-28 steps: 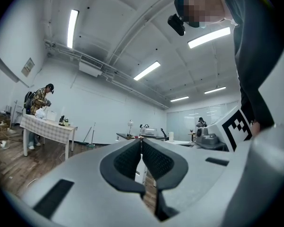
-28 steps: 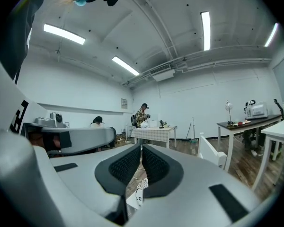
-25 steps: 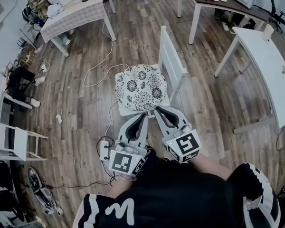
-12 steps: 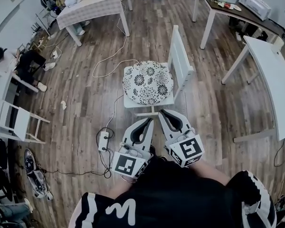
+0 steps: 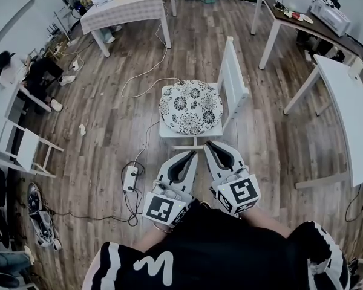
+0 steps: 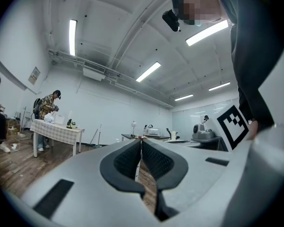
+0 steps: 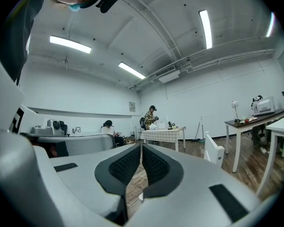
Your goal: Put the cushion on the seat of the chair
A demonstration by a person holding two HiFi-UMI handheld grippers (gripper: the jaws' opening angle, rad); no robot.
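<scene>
The round cushion (image 5: 190, 106), white with black flower prints, lies flat on the seat of the white wooden chair (image 5: 236, 84) in the head view. Both grippers hang side by side in front of the chair, a short way back from the seat's front edge. My left gripper (image 5: 192, 154) is shut with nothing between its pads, and so is my right gripper (image 5: 209, 144). In the left gripper view, the left gripper (image 6: 141, 141) points level into the room. The right gripper (image 7: 141, 146) also points level, with the chair's back (image 7: 213, 153) to its right.
A power strip (image 5: 131, 179) with cables lies on the wood floor left of the grippers. A checkered table (image 5: 130, 3) stands far left, a white table (image 5: 351, 95) at right, a desk (image 5: 299, 18) behind. A small white chair (image 5: 21, 156) and seated people are at left.
Both grippers have drawn back from the seat's front edge, and the chair now sits farther off. The cushion stays on the seat. Both grippers stay shut.
</scene>
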